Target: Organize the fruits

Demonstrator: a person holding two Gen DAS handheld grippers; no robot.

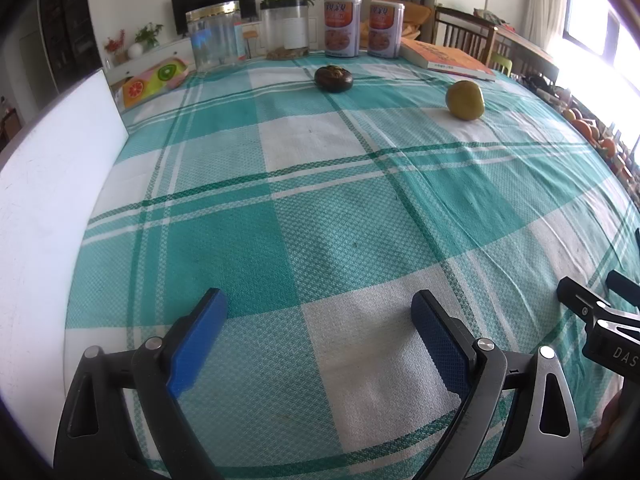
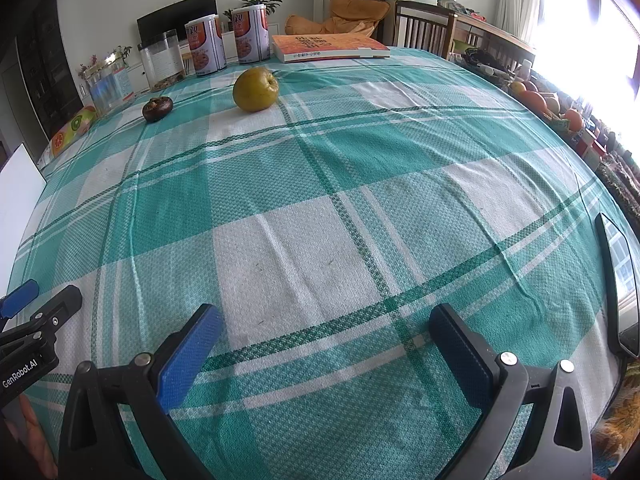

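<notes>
A: Left tongs?
B: Released, blue pads spread wide, nothing between them. They hang over the checked cloth at the near edge of the tabletop.

A: Right tongs?
B: Same. Spread wide, empty, tilted down at the cloth. Each pair shows at the edge of the other's view, so they sit side by side.

A: Fruits?
B: Two, both far side, well apart from both tongs. Yellow-green apple, at 11 o'clock in the right wrist view and 1 o'clock in the left. Dark mangosteen, at 10 o'clock in the right view and 12 in the left.

A: Which way do they point?
B: Apple sits upright, stem dimple up and tipped a bit toward 1 o'clock in the right view. It's nearly round, no real long axis. Mangosteen is squat, wider than tall, its width running left to right, with its cap on top.

A: Touching each other?
B: No, clear gap, mangosteen to the apple's left.

A: Behind them?
B: Two cans side by side at 12 o'clock in the left view, an orange book flat at 1 o'clock, and two clear jars at 11. A fruit-print tray sits at 10 o'clock. A white board is at 9. A phone lies at 3 o'clock in the right view.

A: Any hand?
B: Only a sliver at the frame edges, can't tell more.
</notes>
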